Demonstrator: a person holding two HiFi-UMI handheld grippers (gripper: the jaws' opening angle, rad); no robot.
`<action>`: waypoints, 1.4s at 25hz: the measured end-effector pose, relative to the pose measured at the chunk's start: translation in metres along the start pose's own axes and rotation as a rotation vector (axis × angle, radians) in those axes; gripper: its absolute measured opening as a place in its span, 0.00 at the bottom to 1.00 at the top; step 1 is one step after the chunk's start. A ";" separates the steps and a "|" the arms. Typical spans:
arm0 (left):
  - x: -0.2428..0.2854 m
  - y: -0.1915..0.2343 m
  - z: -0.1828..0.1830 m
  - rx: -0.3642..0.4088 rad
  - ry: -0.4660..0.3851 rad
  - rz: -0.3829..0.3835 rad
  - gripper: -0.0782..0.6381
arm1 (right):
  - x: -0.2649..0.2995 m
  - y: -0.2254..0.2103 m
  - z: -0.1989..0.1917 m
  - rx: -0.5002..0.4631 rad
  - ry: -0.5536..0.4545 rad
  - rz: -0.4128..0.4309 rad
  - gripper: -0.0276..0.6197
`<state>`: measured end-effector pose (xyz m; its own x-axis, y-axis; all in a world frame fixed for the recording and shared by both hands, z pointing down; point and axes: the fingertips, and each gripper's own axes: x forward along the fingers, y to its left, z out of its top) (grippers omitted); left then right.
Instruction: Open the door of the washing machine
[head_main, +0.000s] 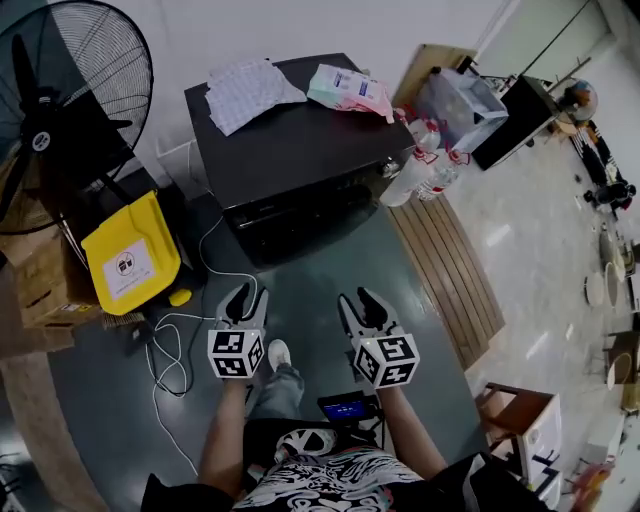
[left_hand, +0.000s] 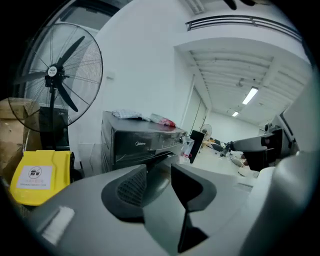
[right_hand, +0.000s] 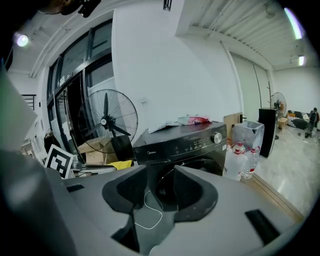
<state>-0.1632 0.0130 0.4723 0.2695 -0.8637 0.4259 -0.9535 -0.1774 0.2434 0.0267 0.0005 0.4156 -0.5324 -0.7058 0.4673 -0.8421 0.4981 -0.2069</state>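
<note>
The black front-loading washing machine (head_main: 290, 150) stands ahead of me against the white wall, its door (head_main: 300, 215) closed on the dark front face. My left gripper (head_main: 243, 298) and right gripper (head_main: 362, 303) hover side by side over the grey floor, a short way in front of the machine and apart from it. Both are open with nothing between the fingers. The left gripper view has the machine (left_hand: 140, 142) beyond the jaws of the left gripper (left_hand: 159, 180). In the right gripper view, the round door (right_hand: 212, 167) shows just past the right gripper (right_hand: 160, 187).
A large standing fan (head_main: 60, 110) and a yellow box (head_main: 130, 255) sit left of the machine, with a white cable (head_main: 175, 345) trailing on the floor. Water bottles (head_main: 425, 160) and a wooden ramp (head_main: 450, 270) lie to the right. Cloth (head_main: 250, 90) and packets (head_main: 350, 90) rest on the machine.
</note>
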 end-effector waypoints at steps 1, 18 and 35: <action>0.014 0.013 -0.002 0.001 0.017 -0.008 0.32 | 0.019 -0.001 0.002 -0.006 0.015 -0.006 0.30; 0.145 0.074 -0.041 0.145 0.172 -0.076 0.34 | 0.137 -0.050 -0.013 0.032 0.122 -0.068 0.31; 0.254 0.075 -0.126 0.213 0.315 -0.082 0.36 | 0.182 -0.105 -0.079 0.059 0.220 0.012 0.31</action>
<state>-0.1488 -0.1599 0.7088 0.3427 -0.6615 0.6671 -0.9248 -0.3625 0.1157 0.0255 -0.1408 0.5905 -0.5162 -0.5695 0.6396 -0.8427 0.4713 -0.2604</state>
